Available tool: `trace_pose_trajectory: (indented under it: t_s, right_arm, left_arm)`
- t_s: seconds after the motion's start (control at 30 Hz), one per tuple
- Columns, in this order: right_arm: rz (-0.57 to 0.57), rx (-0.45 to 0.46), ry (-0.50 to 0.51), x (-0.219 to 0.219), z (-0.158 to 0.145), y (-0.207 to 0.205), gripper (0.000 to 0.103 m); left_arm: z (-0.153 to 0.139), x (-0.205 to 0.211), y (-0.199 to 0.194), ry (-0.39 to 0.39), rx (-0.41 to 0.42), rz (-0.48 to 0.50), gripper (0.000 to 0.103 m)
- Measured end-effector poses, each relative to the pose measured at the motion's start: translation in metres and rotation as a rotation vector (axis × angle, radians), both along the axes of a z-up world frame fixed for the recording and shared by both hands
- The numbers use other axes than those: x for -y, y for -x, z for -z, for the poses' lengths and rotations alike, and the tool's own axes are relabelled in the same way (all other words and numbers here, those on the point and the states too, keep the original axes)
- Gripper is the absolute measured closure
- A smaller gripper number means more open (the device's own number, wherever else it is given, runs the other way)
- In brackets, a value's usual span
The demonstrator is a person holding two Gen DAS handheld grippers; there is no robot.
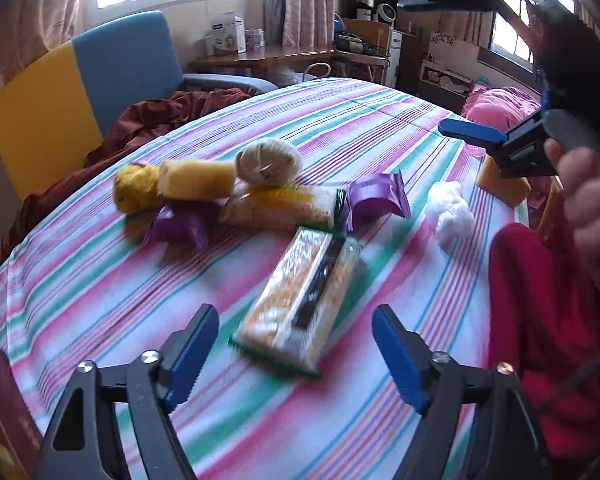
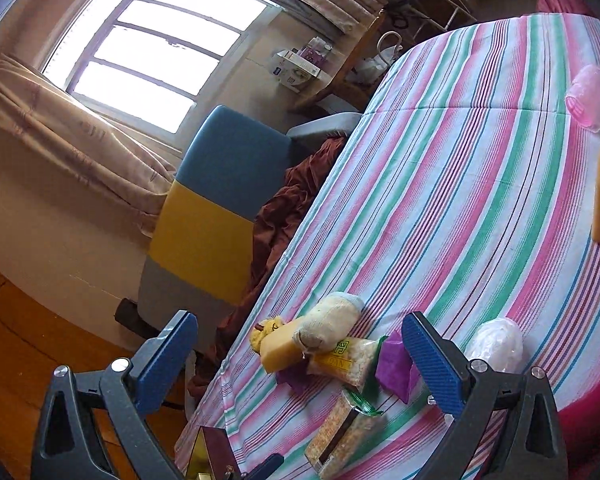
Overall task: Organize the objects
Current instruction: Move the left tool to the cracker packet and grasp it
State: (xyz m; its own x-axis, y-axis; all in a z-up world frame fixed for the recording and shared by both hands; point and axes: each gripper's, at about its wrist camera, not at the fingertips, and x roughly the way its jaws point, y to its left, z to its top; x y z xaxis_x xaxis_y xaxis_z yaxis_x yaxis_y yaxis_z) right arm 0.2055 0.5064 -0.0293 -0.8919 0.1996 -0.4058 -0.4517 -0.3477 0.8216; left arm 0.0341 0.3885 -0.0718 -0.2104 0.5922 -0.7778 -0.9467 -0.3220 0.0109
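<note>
With our left gripper (image 1: 294,354) wide open and empty just short of the snack packet (image 1: 300,304), right gripper (image 2: 300,364) likewise, we next close on it.

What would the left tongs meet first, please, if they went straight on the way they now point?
Probably the clear plastic snack packet with a dark band, lying on the striped cloth between the open left tongs. Depth is uncertain, but nothing else lies nearer.

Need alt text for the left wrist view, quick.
The open left gripper hovers over a clear snack packet on a striped tablecloth. Behind it lie more packets, purple wrappers and a crumpled white bag.
</note>
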Motion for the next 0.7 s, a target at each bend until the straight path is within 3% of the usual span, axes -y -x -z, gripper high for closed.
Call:
trace_pose_trajectory:
  t_s: [0.2, 0.23, 0.27, 0.3, 0.33, 0.5, 0.7]
  right_arm:
    - [-0.021, -0.004, 0.01, -0.001, 0.001, 0.003, 0.0]
    - [-0.024, -0.005, 0.009, -0.001, 0.001, 0.003, 0.0]
    - [-0.026, -0.003, 0.009, -0.001, 0.001, 0.004, 0.0]
    - [-0.029, -0.001, 0.01, -0.001, 0.001, 0.005, 0.0]
    - [-0.032, 0.0, 0.012, -0.001, 0.002, 0.005, 0.0]
    - [-0.039, 0.015, 0.004, -0.001, 0.001, 0.007, 0.0]
    - [-0.058, 0.039, -0.006, 0.0, 0.001, 0.012, 0.0]
  left_arm:
    - [0.021, -0.036, 0.017, 0.045, 0.058, 0.01, 0.019]
    - [0.026, -0.039, 0.02, 0.057, 0.08, -0.007, 0.027]
    - [0.03, -0.04, 0.024, 0.052, 0.106, -0.033, 0.042]
    - [0.03, -0.037, 0.024, 0.03, 0.084, -0.057, 0.053]
    - [0.03, -0.033, 0.025, 0.021, 0.081, -0.077, 0.055]
    - [0.025, 0.008, 0.02, -0.029, 0.114, -0.135, 0.055]
    - [0.025, 0.078, -0.004, -0.053, 0.042, -0.206, 0.055]
